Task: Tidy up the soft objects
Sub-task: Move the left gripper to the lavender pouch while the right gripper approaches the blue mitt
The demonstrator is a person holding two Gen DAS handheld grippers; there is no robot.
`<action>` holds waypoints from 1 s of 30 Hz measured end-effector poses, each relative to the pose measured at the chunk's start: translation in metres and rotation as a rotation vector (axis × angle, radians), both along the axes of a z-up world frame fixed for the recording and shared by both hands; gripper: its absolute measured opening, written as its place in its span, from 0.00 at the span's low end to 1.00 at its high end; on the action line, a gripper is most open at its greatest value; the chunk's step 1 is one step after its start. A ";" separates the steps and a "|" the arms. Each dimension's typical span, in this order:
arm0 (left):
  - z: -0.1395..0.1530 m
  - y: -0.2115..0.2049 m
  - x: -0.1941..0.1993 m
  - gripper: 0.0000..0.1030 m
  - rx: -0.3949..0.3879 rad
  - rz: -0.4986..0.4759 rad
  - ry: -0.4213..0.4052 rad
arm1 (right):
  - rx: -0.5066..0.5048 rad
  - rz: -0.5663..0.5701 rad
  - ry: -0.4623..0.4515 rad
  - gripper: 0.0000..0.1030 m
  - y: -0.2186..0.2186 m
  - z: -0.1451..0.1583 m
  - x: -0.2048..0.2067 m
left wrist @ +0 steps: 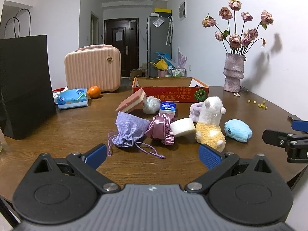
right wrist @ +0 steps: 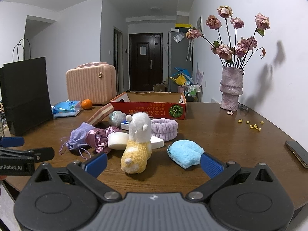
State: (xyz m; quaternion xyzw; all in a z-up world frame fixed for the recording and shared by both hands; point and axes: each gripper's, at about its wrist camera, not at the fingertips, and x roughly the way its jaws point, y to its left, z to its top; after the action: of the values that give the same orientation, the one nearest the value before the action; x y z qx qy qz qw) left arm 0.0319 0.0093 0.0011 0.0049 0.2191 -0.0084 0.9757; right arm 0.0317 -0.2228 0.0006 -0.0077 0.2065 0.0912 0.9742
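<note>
A: While hovering over table (left wrist: 57, 123) near edge: left gripper (left wrist: 153, 156), right gripper (right wrist: 154, 162) both spread wide, gripping nothing.
B: Noted. Alpaca plush (right wrist: 137, 140), blue plush (right wrist: 185, 153), lilac pouch (left wrist: 130, 129) mid-table, before cardboard box (left wrist: 170, 90).

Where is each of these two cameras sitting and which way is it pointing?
Left wrist view: on the open left gripper, facing the purple pouch; the right gripper shows at its right edge.
Right wrist view: on the open right gripper, facing the alpaca toy; the left gripper shows at its left edge.
Both share the toy, the pouch and the red box.
</note>
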 end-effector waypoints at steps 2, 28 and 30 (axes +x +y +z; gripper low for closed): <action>0.000 0.000 0.006 1.00 0.001 0.001 0.005 | 0.001 -0.002 0.004 1.00 0.000 0.000 0.006; -0.011 0.013 0.078 1.00 0.010 0.054 0.065 | -0.013 -0.034 0.075 1.00 -0.018 -0.019 0.084; -0.012 0.015 0.082 1.00 0.007 0.060 0.072 | -0.016 -0.038 0.083 1.00 -0.019 -0.022 0.090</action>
State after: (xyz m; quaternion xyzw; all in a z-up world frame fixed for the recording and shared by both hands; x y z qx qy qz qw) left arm 0.1140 0.0245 -0.0112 0.0014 0.2542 0.0215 0.9669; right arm 0.1217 -0.2418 -0.0216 -0.0077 0.2475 0.0712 0.9662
